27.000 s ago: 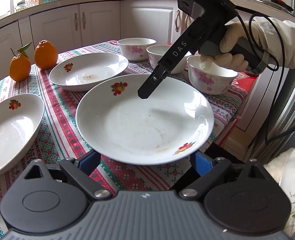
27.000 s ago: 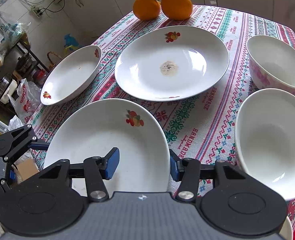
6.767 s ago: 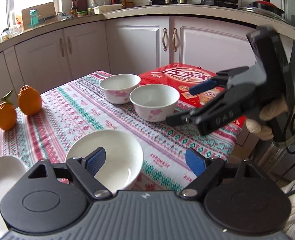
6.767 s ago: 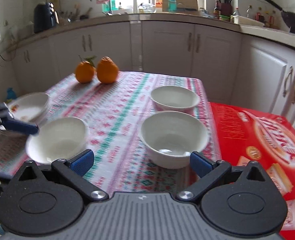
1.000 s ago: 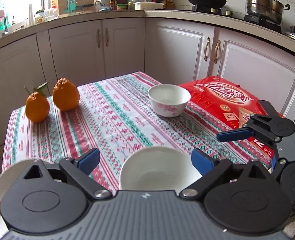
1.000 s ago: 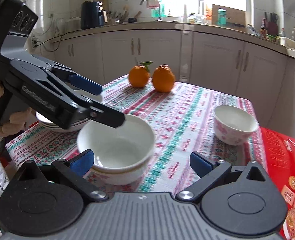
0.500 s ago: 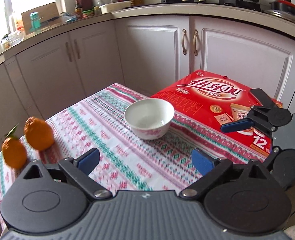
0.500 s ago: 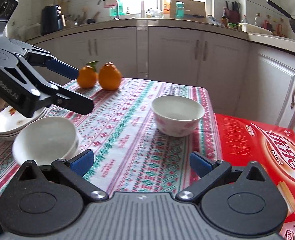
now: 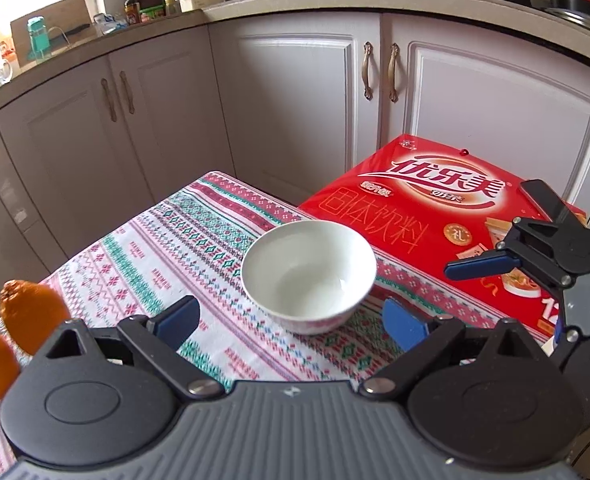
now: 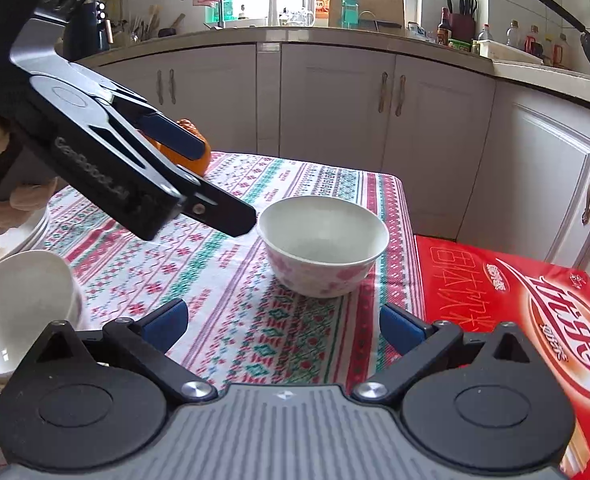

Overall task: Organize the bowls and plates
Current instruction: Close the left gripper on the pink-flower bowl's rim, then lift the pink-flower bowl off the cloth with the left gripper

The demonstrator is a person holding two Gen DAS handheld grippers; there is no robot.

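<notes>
Glossy ceramic bowl (image 9: 309, 276) (smooth); woven cloth tablecloth (image 9: 199, 240).

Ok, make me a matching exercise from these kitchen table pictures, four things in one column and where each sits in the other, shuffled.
Things:
1. pink-flowered bowl
2. red drink-mix box
3. oranges
4. stacked plates

Places:
A. off the tablecloth's end, by the cabinets
B. behind the left gripper, under the hand
C. far side of the tablecloth
D. near the tablecloth's box-side edge, empty

Pairs: 1-D, 2-A, 3-C, 4-B

Table (image 10: 255, 320) (patterned cloth): pink-flowered bowl (image 10: 323, 246), white bowl (image 10: 19, 308), oranges (image 9: 31, 316), plates (image 10: 23, 232).
</notes>
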